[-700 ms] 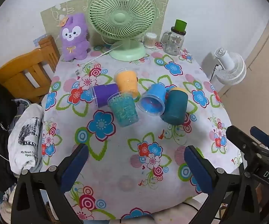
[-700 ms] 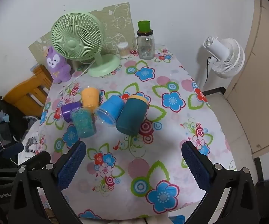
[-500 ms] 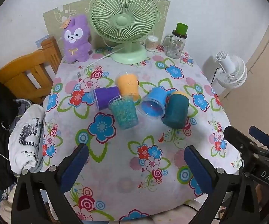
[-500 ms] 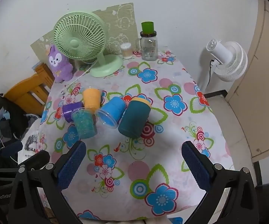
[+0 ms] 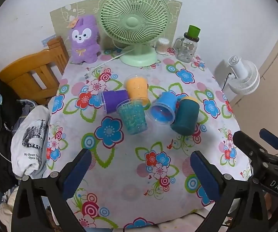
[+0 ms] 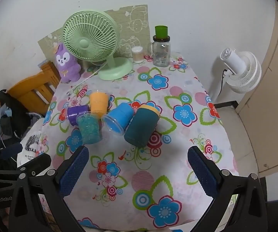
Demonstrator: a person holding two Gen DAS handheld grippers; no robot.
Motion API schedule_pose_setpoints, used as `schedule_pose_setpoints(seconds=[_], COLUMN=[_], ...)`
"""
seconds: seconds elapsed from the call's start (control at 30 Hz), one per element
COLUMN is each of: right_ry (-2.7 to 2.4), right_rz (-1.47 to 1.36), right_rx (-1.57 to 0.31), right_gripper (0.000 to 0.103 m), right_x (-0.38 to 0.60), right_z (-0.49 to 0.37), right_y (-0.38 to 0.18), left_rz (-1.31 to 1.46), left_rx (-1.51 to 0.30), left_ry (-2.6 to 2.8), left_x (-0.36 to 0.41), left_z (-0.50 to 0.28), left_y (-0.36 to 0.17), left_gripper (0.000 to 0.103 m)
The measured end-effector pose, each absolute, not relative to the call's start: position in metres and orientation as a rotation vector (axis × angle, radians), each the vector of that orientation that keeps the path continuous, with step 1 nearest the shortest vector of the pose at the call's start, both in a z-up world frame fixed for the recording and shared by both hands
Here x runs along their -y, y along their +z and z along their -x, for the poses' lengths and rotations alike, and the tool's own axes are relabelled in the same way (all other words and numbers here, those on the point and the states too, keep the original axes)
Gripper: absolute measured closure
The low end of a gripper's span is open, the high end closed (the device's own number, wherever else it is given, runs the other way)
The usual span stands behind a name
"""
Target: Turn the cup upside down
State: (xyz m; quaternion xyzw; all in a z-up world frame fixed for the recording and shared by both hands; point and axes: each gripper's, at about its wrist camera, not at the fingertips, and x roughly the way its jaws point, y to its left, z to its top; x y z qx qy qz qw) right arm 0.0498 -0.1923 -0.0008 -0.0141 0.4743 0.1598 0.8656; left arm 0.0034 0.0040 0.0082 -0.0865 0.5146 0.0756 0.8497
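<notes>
Several cups cluster mid-table on a flowered cloth [image 5: 131, 166]. A speckled teal cup [image 5: 133, 117] stands upright, also in the right wrist view [image 6: 89, 128]. A purple cup [image 5: 114, 101], an orange cup [image 5: 138, 89], a blue cup [image 5: 164, 109] and a dark teal cup with a yellow end [image 5: 186, 117] lie tilted or on their sides. My left gripper [image 5: 141, 172] is open and empty, held near the table's front edge. My right gripper [image 6: 139, 171] is open and empty, in front of the dark teal cup [image 6: 141, 125].
A green fan [image 5: 135, 21], a purple plush toy [image 5: 83, 38], a small jar [image 5: 162, 45] and a glass jar with a green lid [image 5: 188, 45] stand at the back. A wooden chair [image 5: 32, 73] with clothes is left. A white floor fan [image 5: 244, 77] is right.
Both views have pulled back and risen a little from the table; the cups look slightly farther away. The cups have not moved and both grippers stay open.
</notes>
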Motion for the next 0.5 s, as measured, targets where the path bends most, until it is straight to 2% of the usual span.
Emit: schedule_pose_setpoints(seconds=[0.5], right_ry=[0.345], right_rz=[0.041], right_rx=[-0.997], right_gripper=[0.000], right_x=[0.1890], right_z=[-0.0494], right_y=[-0.0005], left_rz=[0.186], left_rx=[-1.078], left_ry=[0.166], left_x=[-0.0091], left_z=[-0.0047], left_y=[0.0115], left_gripper=[0.000])
